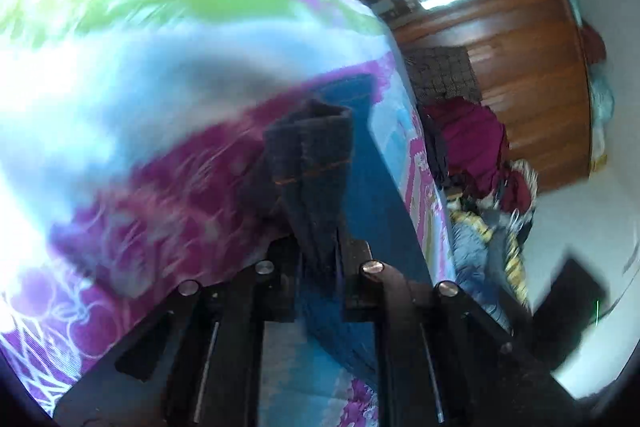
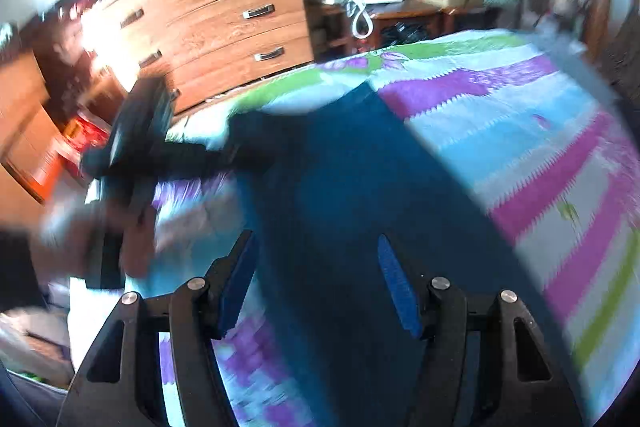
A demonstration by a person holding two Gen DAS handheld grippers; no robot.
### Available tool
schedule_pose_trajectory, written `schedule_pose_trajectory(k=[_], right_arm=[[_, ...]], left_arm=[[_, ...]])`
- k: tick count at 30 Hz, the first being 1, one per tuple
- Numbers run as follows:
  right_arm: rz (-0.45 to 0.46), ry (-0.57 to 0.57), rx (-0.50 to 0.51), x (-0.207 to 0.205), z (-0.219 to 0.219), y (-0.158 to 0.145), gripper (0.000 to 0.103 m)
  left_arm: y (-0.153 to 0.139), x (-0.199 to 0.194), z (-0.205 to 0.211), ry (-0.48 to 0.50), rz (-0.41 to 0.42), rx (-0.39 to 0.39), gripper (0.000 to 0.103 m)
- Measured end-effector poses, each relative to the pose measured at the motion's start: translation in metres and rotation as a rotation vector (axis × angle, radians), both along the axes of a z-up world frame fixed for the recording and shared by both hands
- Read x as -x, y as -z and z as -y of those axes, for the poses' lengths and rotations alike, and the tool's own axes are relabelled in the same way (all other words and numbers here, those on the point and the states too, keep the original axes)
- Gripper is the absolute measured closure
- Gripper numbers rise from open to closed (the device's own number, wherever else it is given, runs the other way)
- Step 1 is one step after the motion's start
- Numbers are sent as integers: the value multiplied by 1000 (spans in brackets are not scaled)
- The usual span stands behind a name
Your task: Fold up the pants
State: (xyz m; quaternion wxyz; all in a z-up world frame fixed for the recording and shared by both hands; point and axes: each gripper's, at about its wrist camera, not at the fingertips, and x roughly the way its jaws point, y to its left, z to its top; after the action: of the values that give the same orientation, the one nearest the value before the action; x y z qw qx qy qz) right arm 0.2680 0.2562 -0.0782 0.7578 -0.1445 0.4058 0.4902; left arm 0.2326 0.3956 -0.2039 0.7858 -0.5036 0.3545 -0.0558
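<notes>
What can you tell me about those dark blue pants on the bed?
The dark blue denim pants lie stretched out as a long band across the striped floral bedspread. Orange stitching runs along a hem. That hem end is bunched and lifted, pinched in the left claw. The right claw hangs open above the flat part, not gripping it. Blur hides finer details.

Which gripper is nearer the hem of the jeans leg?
Left. The left gripper is shut on the hem; the right gripper hangs open above the jeans.
</notes>
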Motion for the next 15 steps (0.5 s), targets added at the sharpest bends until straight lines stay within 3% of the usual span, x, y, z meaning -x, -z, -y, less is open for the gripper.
schedule_pose_trajectory(k=[4,6,8,11,15], right_arm=[[-104,-132,74,-117,-51,-9,37],[-96,-192,159,-151,-81,-1,37],[-190,-262,206,-178,-111,12,37],[-274,-378,212,-184,-146,22,37],[-309,-512,334,-179,-181,57,37]], left_arm=[[4,6,-2,-25,30,38,84],[7,6,-2,-24,39,54,82],[8,7,-3,-20,51,67,82],[8,9,-4,-5,71,67,82],[7,7,1,9,86,45,82]])
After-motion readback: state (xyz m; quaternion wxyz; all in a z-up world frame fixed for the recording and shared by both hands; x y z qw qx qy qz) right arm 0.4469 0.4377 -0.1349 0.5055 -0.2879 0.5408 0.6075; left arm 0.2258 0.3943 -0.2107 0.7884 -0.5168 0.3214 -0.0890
